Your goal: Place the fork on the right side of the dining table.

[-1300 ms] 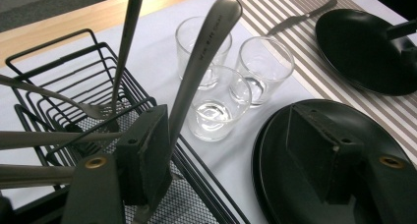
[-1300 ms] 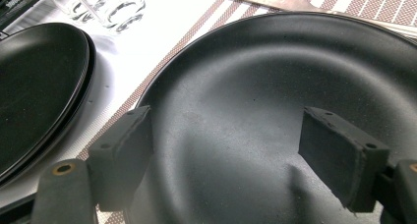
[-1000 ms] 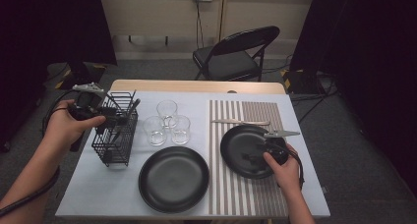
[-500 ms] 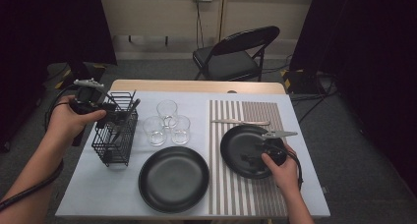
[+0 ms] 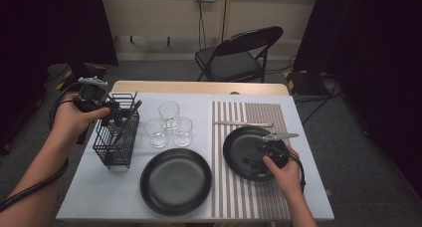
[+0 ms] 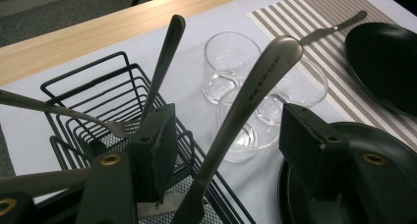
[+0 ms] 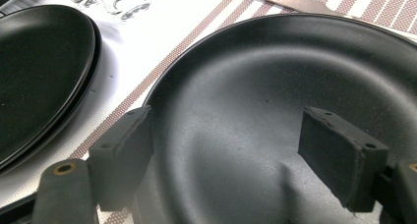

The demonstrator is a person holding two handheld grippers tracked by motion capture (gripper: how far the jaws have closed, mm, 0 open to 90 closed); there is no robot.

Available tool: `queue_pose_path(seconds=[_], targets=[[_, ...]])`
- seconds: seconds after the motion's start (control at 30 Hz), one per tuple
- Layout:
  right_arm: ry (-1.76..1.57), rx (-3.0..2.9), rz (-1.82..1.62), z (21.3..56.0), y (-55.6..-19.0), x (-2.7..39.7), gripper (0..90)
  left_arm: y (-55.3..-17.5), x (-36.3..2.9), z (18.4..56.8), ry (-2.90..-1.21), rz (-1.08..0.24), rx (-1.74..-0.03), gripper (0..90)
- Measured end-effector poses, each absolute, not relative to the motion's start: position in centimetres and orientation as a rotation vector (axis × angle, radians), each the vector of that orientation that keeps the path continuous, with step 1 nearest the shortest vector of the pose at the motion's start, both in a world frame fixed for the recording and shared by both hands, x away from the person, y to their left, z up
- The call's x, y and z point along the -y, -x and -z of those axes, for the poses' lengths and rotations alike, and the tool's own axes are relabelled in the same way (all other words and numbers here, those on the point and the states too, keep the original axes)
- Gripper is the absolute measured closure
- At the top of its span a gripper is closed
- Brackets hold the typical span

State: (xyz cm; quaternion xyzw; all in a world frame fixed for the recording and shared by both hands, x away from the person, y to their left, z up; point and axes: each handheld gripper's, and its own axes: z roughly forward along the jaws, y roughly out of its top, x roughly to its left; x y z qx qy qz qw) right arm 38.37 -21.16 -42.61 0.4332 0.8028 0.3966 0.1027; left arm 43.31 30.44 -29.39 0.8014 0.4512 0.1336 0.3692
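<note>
My left gripper point(image 5: 117, 117) hovers over a black wire cutlery basket point(image 5: 119, 142) at the table's left. Its jaws have just been closing. They stand apart around the upright steel handle of a utensil point(image 6: 255, 86), and the pads do not press on it. Another handle point(image 6: 164, 62) and a fork point(image 6: 49, 111) also stand in the basket point(image 6: 98, 81). My right gripper point(image 5: 260, 152) rests open on a black plate point(image 5: 241, 142) on the striped placemat point(image 5: 249, 112). Nothing but the plate point(image 7: 275, 62) lies between the right gripper's point(image 7: 226, 145) jaws.
Three clear glasses point(image 5: 169, 125) stand beside the basket. A second black plate point(image 5: 175, 181) lies near the front edge. A knife point(image 5: 244, 123) lies on the placemat behind the right plate. A folding chair point(image 5: 239, 57) stands beyond the table.
My left hand has shifted slightly above the basket. The right hand, plates and glasses have not moved.
</note>
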Motion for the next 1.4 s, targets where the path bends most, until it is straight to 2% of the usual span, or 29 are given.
queue_pose_path(seconds=[1.4], targets=[[-1.292, -2.371, -1.175, 42.9, -38.3, 21.4, 20.4, -47.7, -30.1, 31.3, -2.015, -0.346, -1.274, 41.5]])
